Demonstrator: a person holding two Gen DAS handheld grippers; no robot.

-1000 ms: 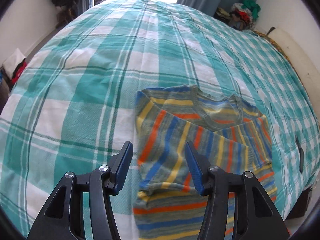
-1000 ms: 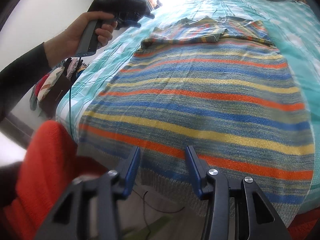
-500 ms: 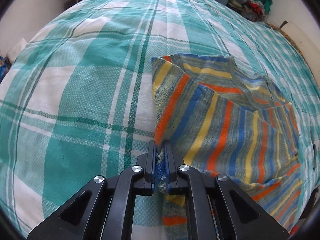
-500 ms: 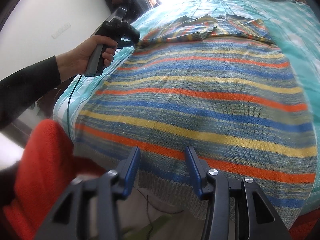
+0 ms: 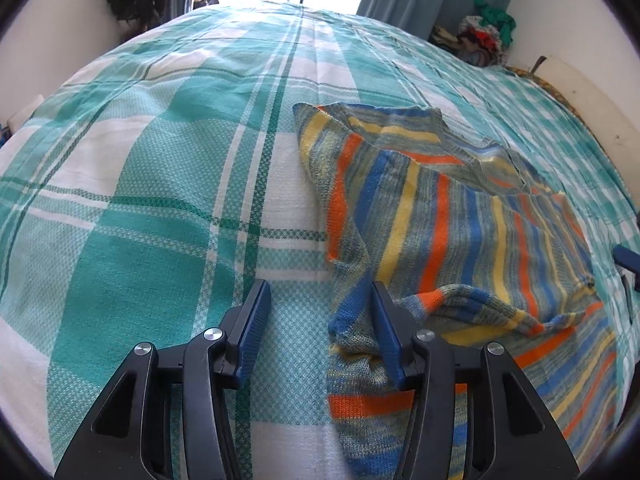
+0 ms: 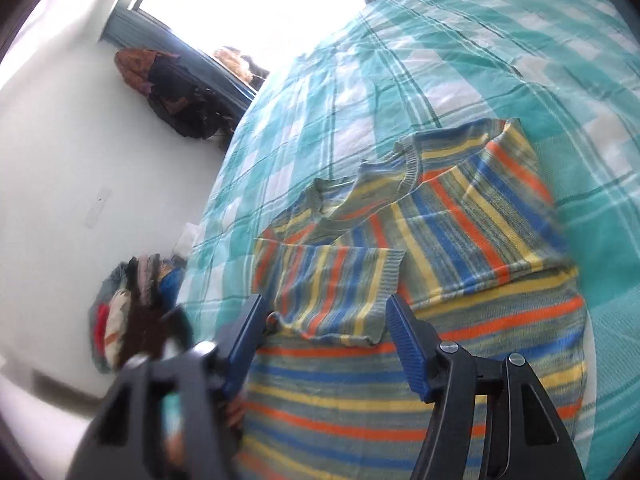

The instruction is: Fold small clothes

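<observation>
Released since half a second ago: the left gripper (image 5: 320, 320) had the sweater (image 5: 460, 232) sleeve pinched and its jaws have just been opening — half wide now, with only bedspread (image 5: 140, 208) in the gap and the sleeve edge lying against the inner face of its right finger (image 5: 386, 336). Sleeve folded across the sweater body, ahead and to the right of this gripper. Left and ahead: bare plaid cover, wide room out to the far bed edge.

Right gripper (image 6: 326, 338) has swung to the sweater's other side; jaws have just been opening, half wide, the other folded sleeve's (image 6: 336, 280) hem lying in the gap, pads not pressing. Bed edge just left of this gripper — floor and a clothes heap (image 6: 132, 308) below, seen only from here. Left view alone shows a clothes pile (image 5: 484, 32) in the far corner.
</observation>
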